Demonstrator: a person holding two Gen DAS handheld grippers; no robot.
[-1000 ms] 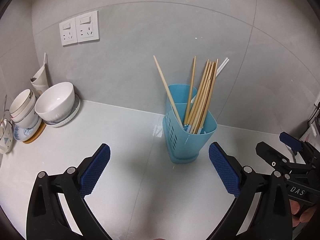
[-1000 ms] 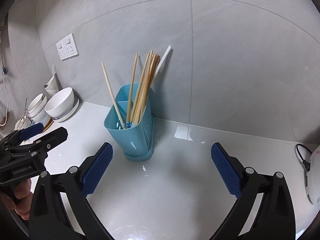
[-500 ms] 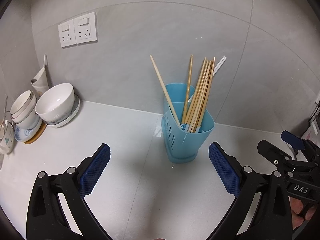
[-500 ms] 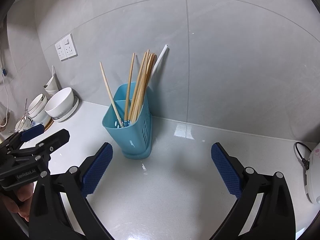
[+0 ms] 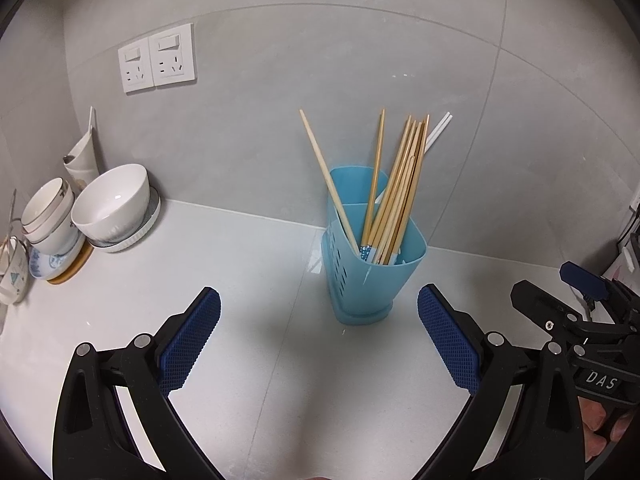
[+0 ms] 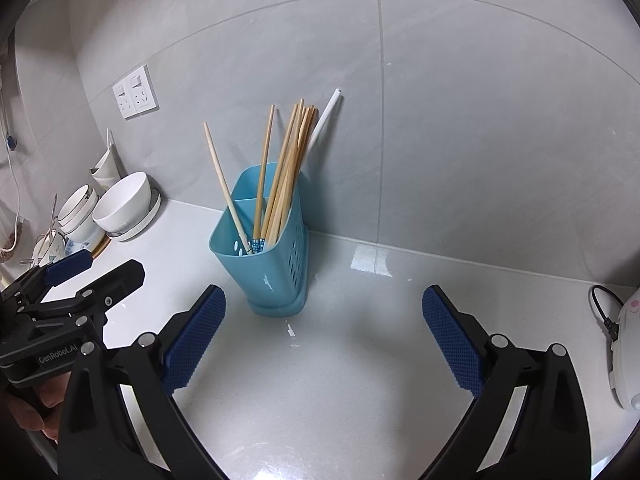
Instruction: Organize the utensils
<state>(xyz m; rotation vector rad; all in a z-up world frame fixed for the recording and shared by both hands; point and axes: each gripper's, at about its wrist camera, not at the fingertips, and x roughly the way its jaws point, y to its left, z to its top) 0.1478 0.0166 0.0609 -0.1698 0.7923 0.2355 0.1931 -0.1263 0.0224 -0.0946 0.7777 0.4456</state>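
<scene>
Two sets of black tongs with blue ridged pads hover above a pale grey surface (image 5: 248, 264), each held by a person and each with its jaws spread wide and empty. From the left wrist camera, the left tongs (image 5: 318, 342) frame a bare stretch of the surface, with the right tongs (image 5: 576, 292) entering at the lower right edge, fingers (image 5: 600, 430) of the holding hand just visible beneath them. From the right wrist camera, the right tongs (image 6: 324, 342) sit similarly apart, and the left tongs (image 6: 92, 270) show at the lower left, also open.

Just ahead of both, near the back wall, stands a light blue utensil holder (image 5: 370, 280) with slotted sides, upright on the surface and untouched by either tool. Its front compartment carries a bundle of wooden chopsticks (image 5: 400, 184) leaning right, with one chopstick (image 5: 326, 176) angled away to the left. A white pair of chopsticks (image 5: 438, 132) rises from behind them toward the wall.

Well apart at far left, a white bowl (image 5: 110, 202) rests on a plate beside stacked bowls (image 5: 50, 216), with a white cup (image 5: 82, 156) tucked into the corner. A double wall socket (image 5: 158, 58) is mounted on the grey tiles above. At the right edge of the right wrist view sits a white appliance (image 6: 626, 344) with a black cord.
</scene>
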